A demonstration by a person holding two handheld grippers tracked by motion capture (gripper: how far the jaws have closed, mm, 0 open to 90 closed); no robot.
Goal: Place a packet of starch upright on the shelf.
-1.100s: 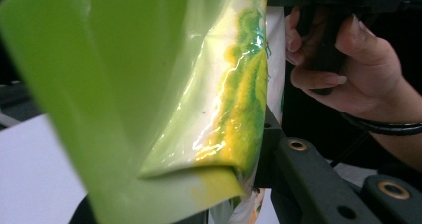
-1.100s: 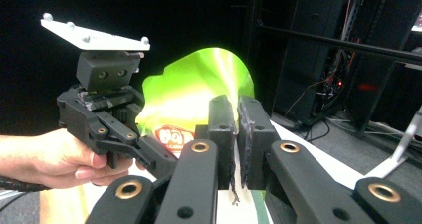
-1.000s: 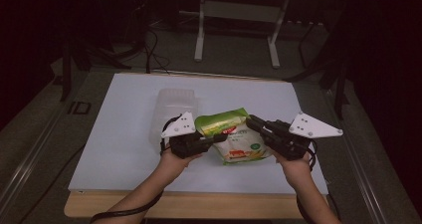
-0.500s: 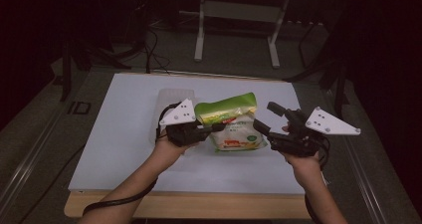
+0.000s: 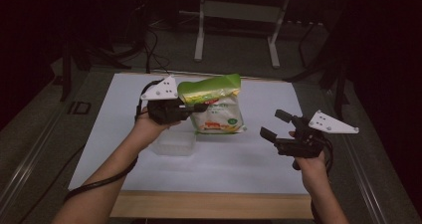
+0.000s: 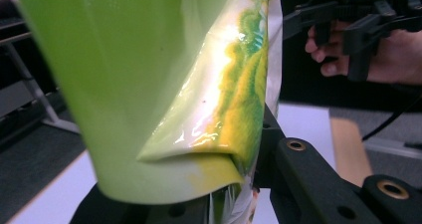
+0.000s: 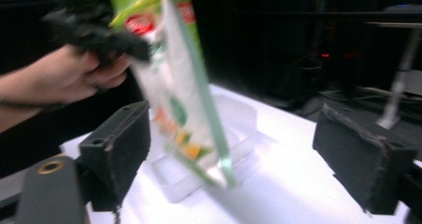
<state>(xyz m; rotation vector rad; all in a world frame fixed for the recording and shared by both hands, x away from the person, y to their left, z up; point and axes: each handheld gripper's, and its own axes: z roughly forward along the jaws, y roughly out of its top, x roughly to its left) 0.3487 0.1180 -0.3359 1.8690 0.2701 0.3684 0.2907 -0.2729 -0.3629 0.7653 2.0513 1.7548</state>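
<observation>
A green and white snack bag (image 5: 214, 104) hangs above the white table (image 5: 249, 164), and my left gripper (image 5: 199, 107) is shut on its left edge. In the left gripper view the bag's green film (image 6: 149, 84) is pinched at my left gripper (image 6: 219, 199). My right gripper (image 5: 273, 124) is off to the right, apart from the bag. Its jaws have just been opening and are open with nothing between the pads. In the right gripper view the bag (image 7: 179, 94) dangles farther off, beyond my right gripper (image 7: 249, 149).
A clear plastic container (image 5: 174, 143) sits on the table under the left hand, and the clear container (image 7: 234, 124) lies behind the bag in the right gripper view. A metal stand (image 5: 239, 15) and cables are on the floor beyond the table's far edge.
The right gripper opened, let go of the bag and drew back to the right. The left gripper lifted the bag up and away, so the bag now hangs upright.
</observation>
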